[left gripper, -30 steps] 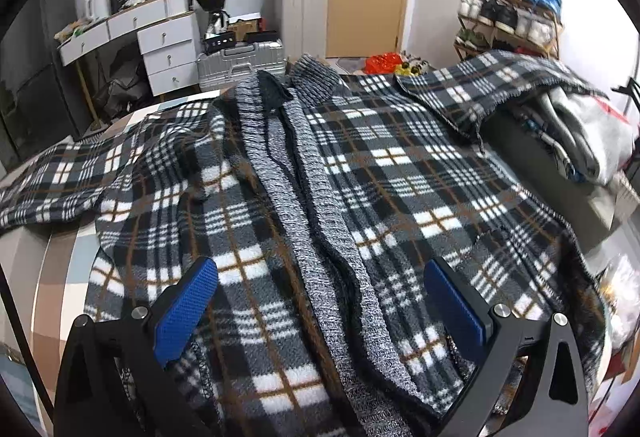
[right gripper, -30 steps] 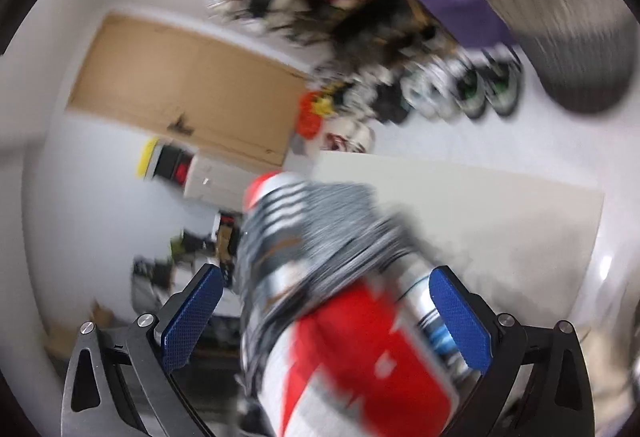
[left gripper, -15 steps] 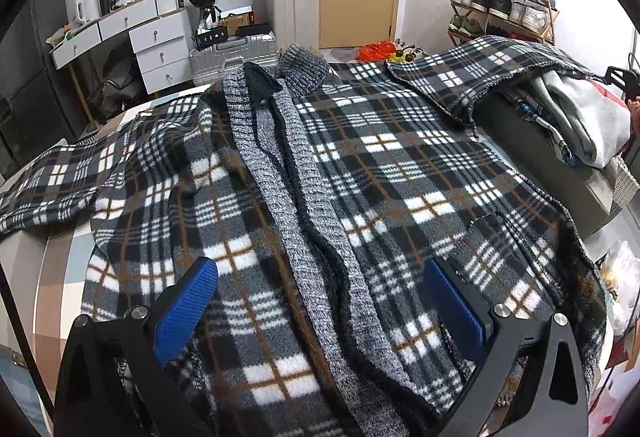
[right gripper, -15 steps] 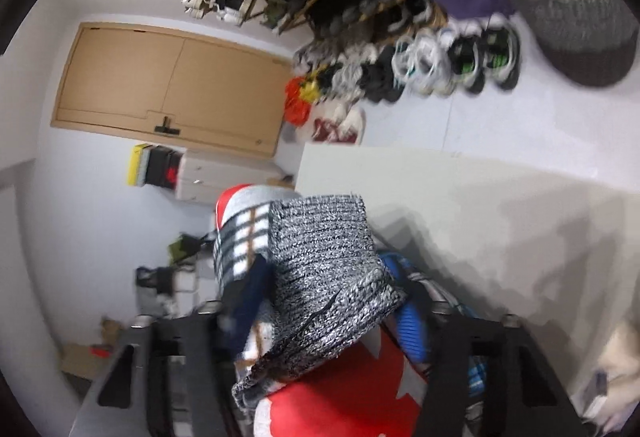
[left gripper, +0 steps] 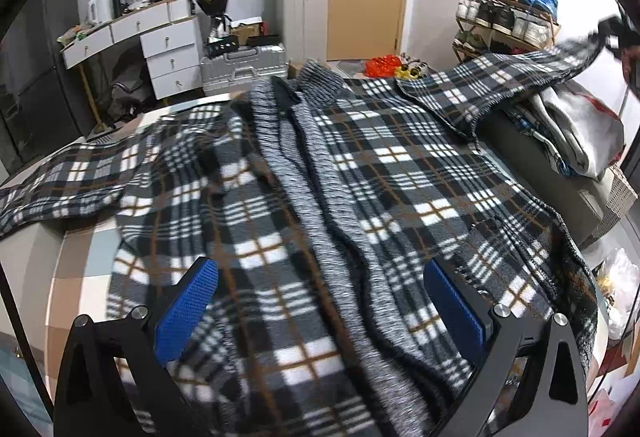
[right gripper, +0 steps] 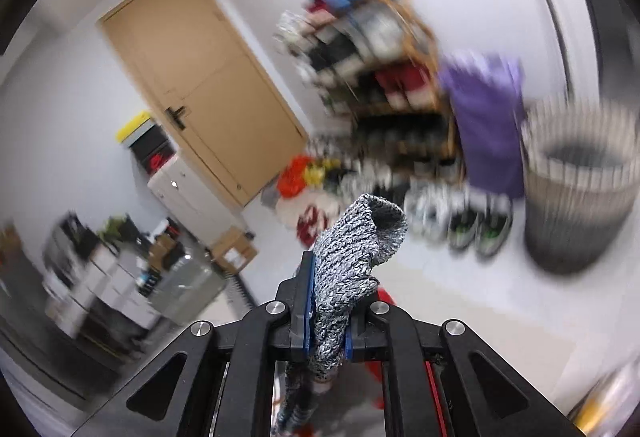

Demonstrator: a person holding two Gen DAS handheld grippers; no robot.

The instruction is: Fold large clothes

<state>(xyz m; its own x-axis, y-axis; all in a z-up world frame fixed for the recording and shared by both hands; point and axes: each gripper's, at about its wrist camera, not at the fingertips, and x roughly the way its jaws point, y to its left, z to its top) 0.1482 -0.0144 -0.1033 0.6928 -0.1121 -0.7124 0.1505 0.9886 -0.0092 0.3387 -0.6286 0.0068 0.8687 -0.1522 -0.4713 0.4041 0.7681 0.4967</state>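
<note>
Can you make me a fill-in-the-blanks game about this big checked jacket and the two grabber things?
1. The right gripper is shut on the jacket's grey knitted ____.
2. The left gripper has its jaws wide ____ above the jacket.
3. The pads on the grippers are colored ____.
4. The other sleeve lies flat on the ____.

Missing words: cuff; open; blue; bed
</note>
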